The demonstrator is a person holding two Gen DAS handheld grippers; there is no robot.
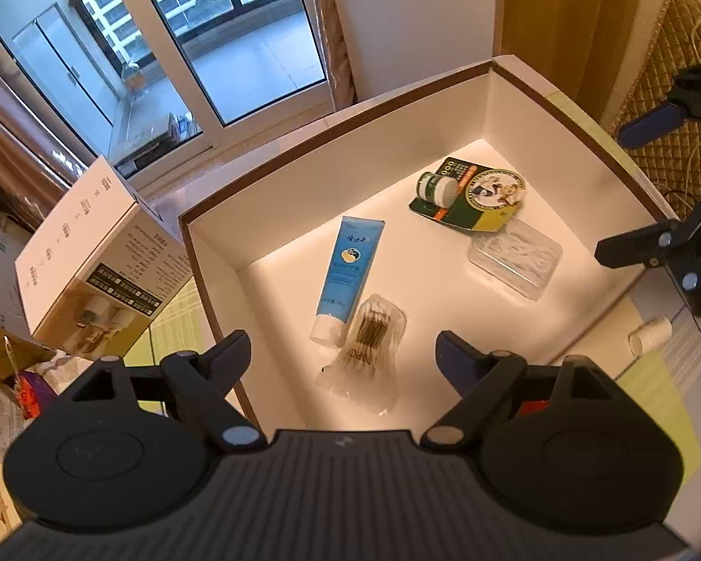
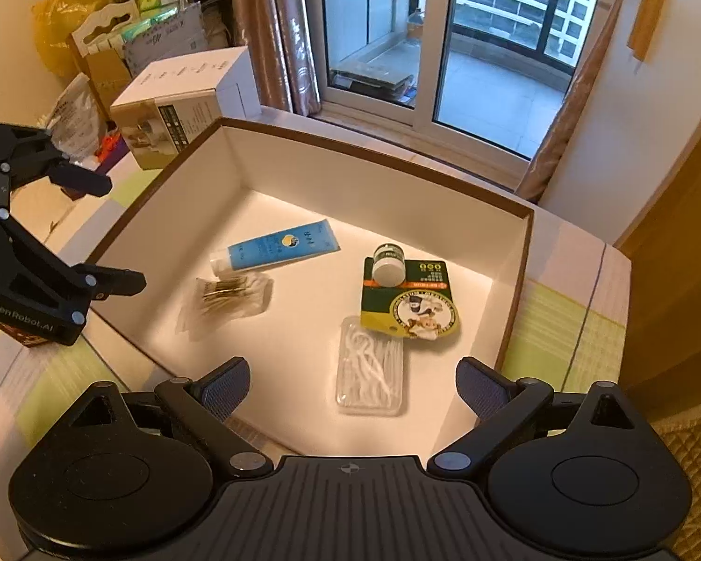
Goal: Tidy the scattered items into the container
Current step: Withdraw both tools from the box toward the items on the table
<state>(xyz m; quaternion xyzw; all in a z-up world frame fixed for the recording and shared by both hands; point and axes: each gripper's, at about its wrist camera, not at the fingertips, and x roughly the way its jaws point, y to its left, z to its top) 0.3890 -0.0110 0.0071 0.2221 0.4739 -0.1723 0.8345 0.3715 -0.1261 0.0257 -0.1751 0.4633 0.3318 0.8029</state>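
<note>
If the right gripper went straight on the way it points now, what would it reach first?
Probably the clear case of floss picks on the box floor; it lies between the open, empty right gripper fingers in the wrist view, though depth is unclear.

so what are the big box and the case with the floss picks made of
Box: looks like stiff cardboard, matte white inside with a brown rim; flat folded walls suggest it.
Case: clear, glossy, probably hard plastic, since the white picks show through it.
</note>
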